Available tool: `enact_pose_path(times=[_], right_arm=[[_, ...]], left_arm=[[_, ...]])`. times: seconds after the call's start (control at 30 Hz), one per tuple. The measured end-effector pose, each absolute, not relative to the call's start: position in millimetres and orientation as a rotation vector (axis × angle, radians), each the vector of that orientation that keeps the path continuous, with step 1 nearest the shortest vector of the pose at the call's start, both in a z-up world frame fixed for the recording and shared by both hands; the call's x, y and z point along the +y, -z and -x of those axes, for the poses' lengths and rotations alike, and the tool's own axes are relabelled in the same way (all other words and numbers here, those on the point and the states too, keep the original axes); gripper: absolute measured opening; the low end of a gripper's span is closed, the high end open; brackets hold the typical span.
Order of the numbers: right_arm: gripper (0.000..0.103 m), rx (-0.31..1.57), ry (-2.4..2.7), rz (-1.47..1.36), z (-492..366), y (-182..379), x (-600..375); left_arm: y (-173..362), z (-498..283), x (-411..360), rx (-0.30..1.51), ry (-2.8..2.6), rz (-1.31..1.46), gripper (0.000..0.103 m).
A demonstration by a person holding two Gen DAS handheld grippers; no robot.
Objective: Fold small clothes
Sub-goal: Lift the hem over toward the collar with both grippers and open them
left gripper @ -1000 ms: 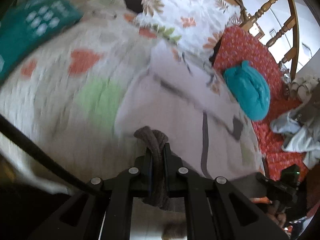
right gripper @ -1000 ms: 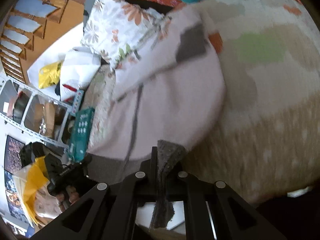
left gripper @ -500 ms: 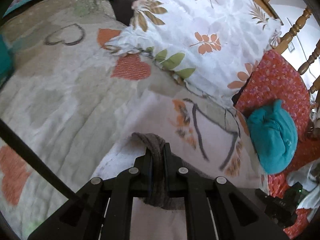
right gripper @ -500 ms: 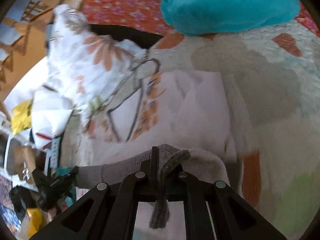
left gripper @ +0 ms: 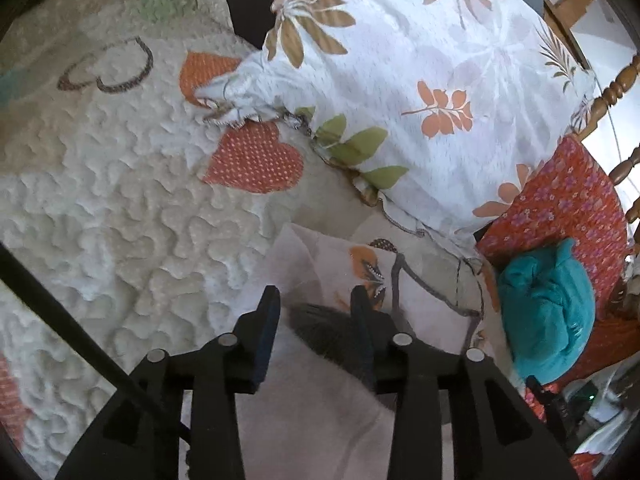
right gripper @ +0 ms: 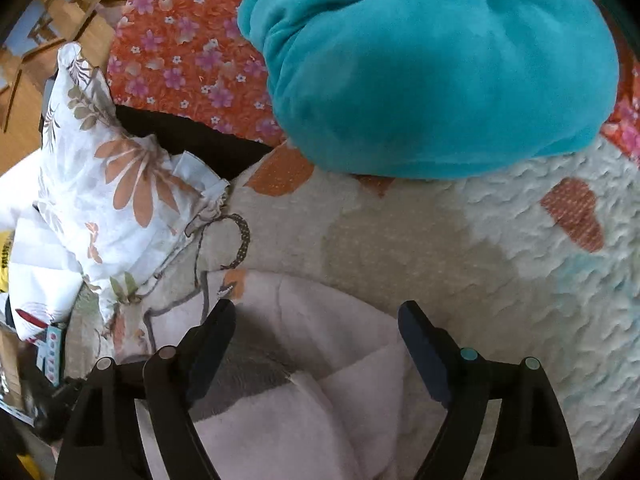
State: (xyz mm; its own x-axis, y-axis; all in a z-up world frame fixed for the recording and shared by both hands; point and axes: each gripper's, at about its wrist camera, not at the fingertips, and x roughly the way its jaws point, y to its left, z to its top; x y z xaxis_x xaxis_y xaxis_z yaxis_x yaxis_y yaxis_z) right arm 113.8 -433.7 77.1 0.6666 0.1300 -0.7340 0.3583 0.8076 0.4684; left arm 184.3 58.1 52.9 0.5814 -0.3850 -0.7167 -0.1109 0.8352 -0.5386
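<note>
both tongs stand apart over one broad quilted bedspread (left gripper: 120, 208), cream with orange hearts, which fills most of each view; a white pillow (left gripper: 420, 92) printed with orange and green leaves lies on it at the far side, its corner reaching toward the middle of the left wrist view; beside that pillow sits an orange floral cushion (right gripper: 180, 48), and a teal plush bundle (right gripper: 440, 72) rests partly on the cushion and partly on the bedspread edge, well in front of the right tongs; the pale pink garment (right gripper: 320, 400) lies flat on the bedspread directly under both cameras, folded so that its grey cuff (left gripper: 324, 332) and a printed corner with an orange motif show at the far edge, near the pillow's lower corner; the left gripper (left gripper: 315, 300) hangs just over that grey cuff with its fingers spread to either side of it, clamped on nothing; the right gripper (right gripper: 316, 316) is spread wider still, its fingers straddling a crease of the pink cloth with a grey patch (right gripper: 248, 372) by its left finger, and it grips nothing.
</note>
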Motion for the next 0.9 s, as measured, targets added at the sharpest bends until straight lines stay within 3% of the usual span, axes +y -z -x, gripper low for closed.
enact_pose_path(times=[0.1, 0.33, 0.67, 0.9], right_arm=[[0.088, 0.872, 0.147, -0.605, -106, -80, -432], [0.087, 0.897, 0.23, -0.626, -62, -81, -449], [0.087, 0.851, 0.231, -0.577, 11, -110, -442], [0.087, 0.875, 0.187, -0.561, 50, -100, -412]], left_arm=[[-57, -172, 59, 0.951, 0.152, 0.534, 0.049], [-68, -131, 76, 0.925, 0.089, 0.372, 0.059], [-77, -74, 107, 0.923, 0.062, 0.431, 0.062], [-77, -40, 112, 0.934, 0.077, 0.515, 0.067]])
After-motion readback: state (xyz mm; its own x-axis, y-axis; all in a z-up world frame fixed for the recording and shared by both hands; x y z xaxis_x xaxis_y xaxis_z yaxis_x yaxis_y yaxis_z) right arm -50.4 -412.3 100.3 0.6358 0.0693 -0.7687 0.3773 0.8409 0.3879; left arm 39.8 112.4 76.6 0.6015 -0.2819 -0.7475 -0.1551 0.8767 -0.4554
